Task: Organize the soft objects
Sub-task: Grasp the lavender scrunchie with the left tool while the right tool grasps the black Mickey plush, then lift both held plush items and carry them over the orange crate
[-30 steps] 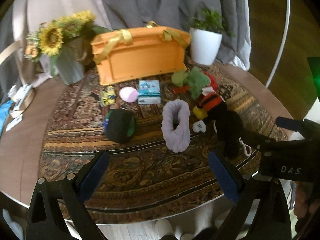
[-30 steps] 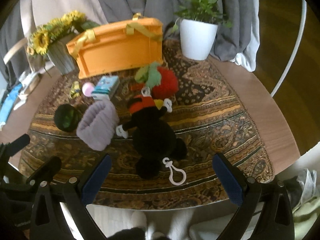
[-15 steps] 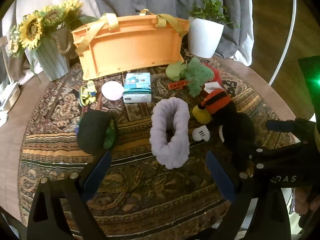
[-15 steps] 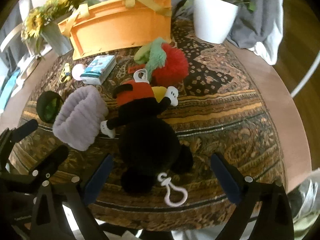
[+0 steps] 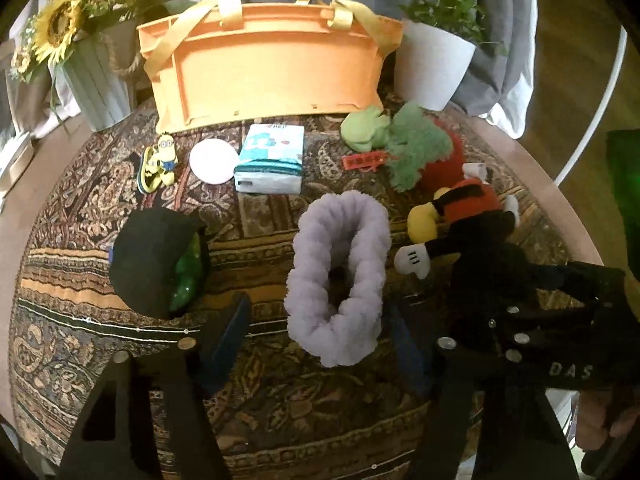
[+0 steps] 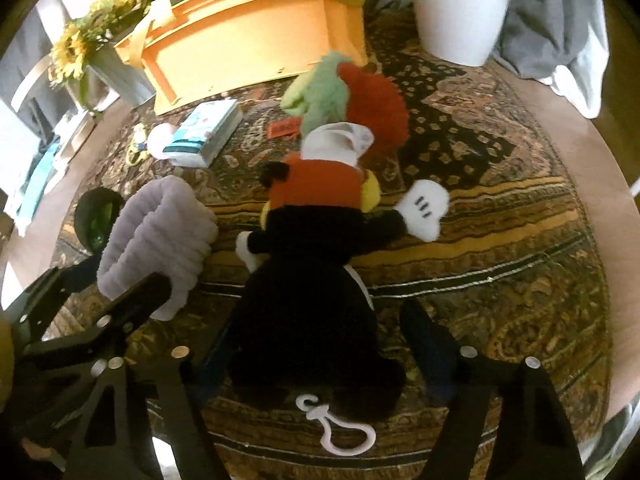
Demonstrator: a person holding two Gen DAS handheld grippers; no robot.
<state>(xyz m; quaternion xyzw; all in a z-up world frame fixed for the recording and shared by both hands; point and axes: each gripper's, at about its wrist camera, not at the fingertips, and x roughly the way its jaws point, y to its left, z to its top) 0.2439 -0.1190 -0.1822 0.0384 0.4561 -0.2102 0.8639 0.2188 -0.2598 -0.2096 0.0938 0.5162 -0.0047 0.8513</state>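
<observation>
Left wrist: right tongs (image 5: 532, 320) over black plush (image 5: 476, 240).

A round wooden worktop (image 5: 558, 216) carries a patterned rug (image 5: 256, 384) over most of its top. On the rug lie a lilac fluffy ring (image 5: 340, 276), a black mouse plush (image 6: 316, 280), a red-and-green plush (image 5: 416, 148), a tissue pack (image 5: 272, 158) and a black pouch (image 5: 154, 262). At the far edge stand an orange basket (image 5: 268, 72), a white plant pot (image 5: 432, 64) and a sunflower pot (image 5: 96, 84).

A round wooden table (image 5: 560, 216) carries a patterned rug (image 5: 280, 400). Grey curtains (image 5: 500, 8) hang behind it, and dark wood floor (image 5: 576, 60) shows off to the right.
</observation>
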